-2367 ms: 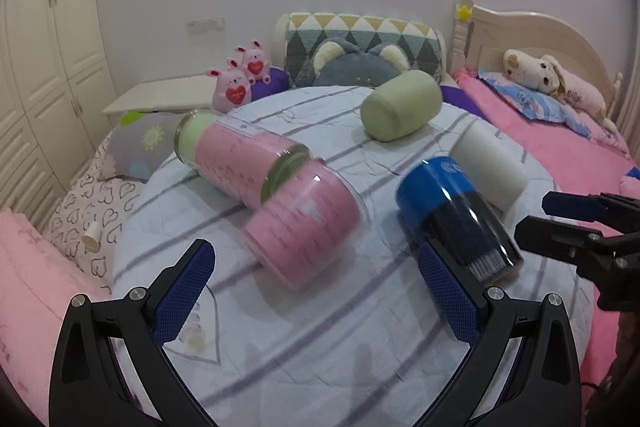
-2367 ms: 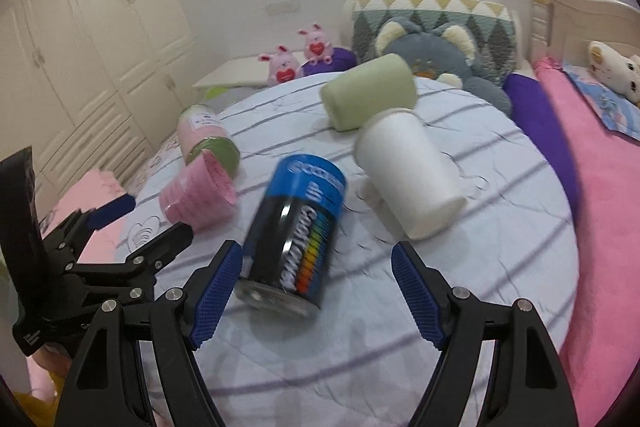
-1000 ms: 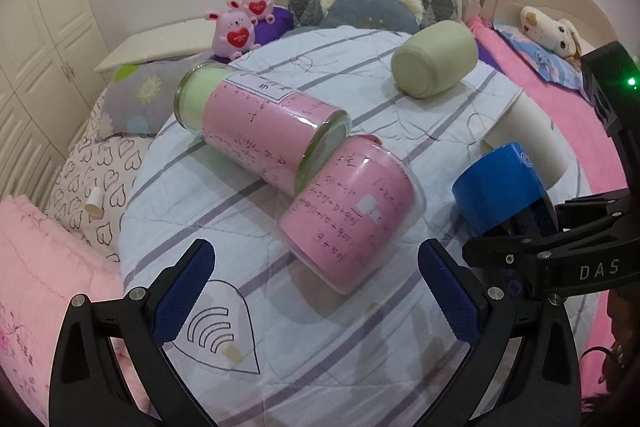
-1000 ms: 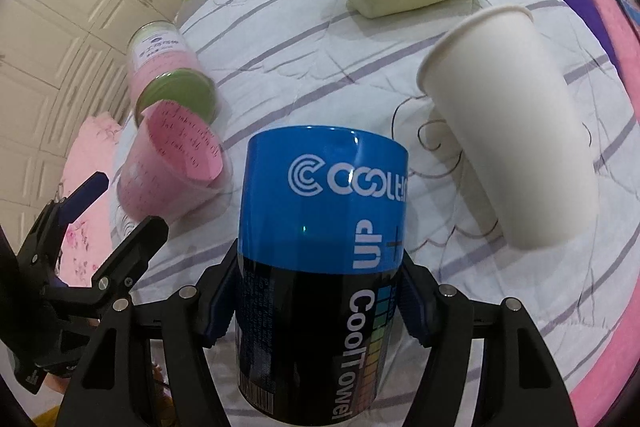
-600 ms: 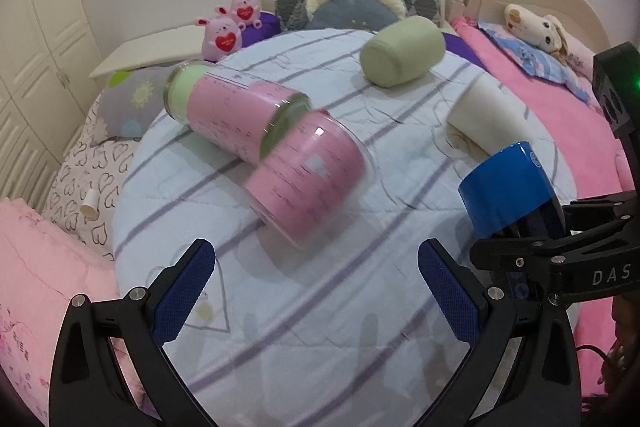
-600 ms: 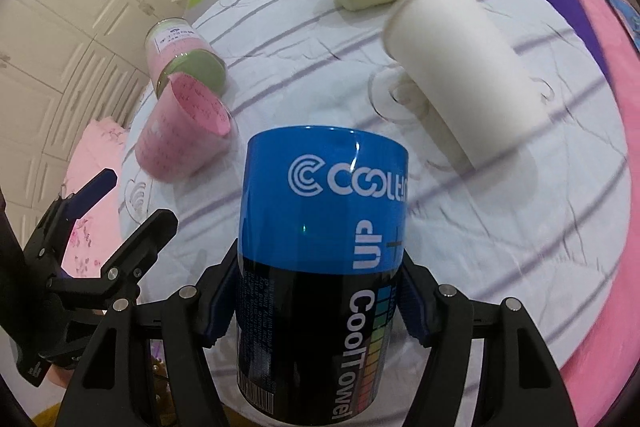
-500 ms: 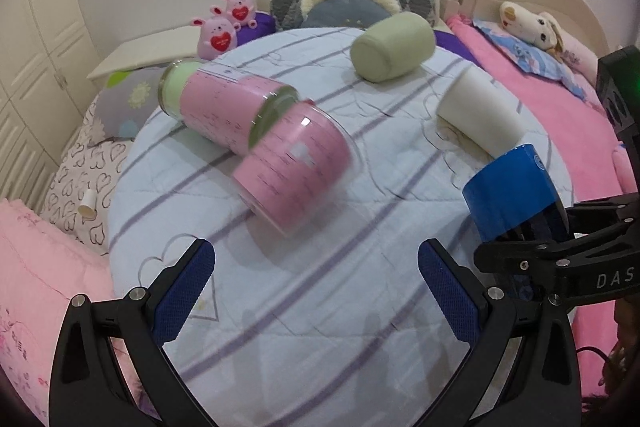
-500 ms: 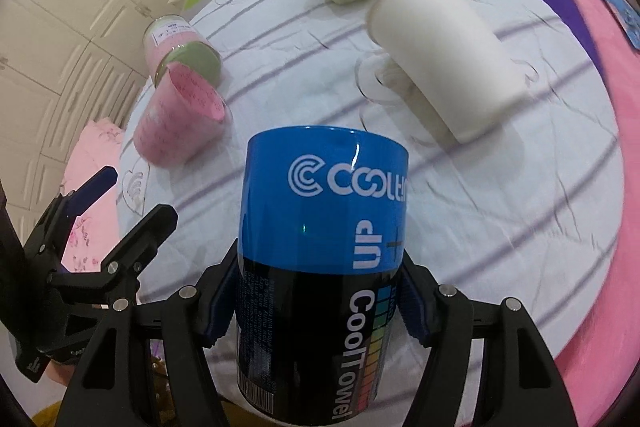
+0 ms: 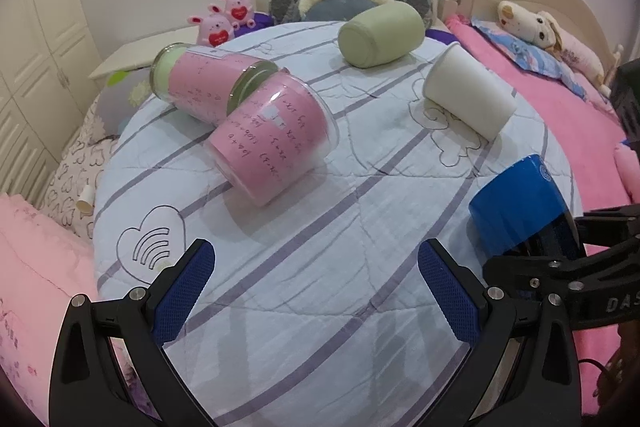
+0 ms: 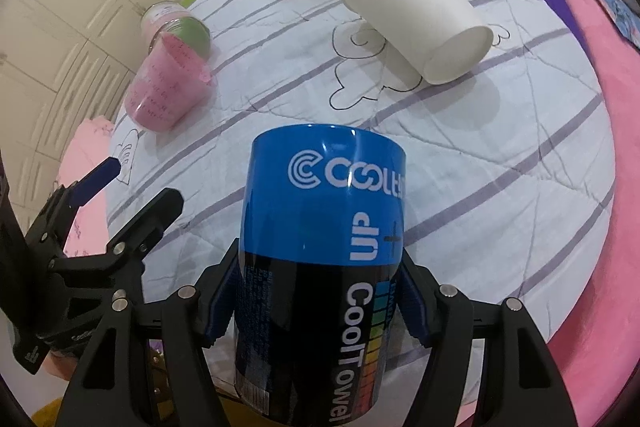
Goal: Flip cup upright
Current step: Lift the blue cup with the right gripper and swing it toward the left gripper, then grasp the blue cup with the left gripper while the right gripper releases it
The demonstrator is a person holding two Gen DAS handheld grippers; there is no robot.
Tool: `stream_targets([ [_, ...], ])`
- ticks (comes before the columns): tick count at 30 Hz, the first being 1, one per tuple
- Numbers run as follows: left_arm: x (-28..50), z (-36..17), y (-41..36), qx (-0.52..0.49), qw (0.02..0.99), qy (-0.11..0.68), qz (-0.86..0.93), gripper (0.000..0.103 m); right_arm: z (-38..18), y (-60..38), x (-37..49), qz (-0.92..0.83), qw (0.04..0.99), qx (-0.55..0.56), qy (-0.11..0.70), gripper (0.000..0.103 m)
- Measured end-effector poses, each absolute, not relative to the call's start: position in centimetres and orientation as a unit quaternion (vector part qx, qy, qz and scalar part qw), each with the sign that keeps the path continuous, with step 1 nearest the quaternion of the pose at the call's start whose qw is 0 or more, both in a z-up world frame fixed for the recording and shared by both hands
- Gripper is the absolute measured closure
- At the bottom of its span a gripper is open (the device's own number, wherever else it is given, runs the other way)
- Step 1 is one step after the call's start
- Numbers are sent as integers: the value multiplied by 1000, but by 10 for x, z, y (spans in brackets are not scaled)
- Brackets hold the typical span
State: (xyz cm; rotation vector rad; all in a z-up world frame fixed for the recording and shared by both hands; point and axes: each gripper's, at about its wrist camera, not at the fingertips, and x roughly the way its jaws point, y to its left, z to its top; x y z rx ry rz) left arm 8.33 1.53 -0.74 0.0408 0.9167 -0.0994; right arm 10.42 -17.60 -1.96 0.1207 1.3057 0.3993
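Lying: two pink cups (image 9: 276,143), one white cup (image 9: 466,95).

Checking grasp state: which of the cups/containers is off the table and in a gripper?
The blue-and-black CoolTowel can, clamped in the right gripper. The white paper cup, green cup, pink cup and pink jar all lie sideways on the table.
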Motion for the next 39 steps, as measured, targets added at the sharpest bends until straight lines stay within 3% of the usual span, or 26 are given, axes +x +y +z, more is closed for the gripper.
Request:
stream_targets([
  [26,61,26,-14,-13,900,435,-38,0,28,-220,81,219,822,85,520,32],
  [39,83,18,-77,-45,868,493,-48,0,25,-291,95,188,840,126,493,32],
])
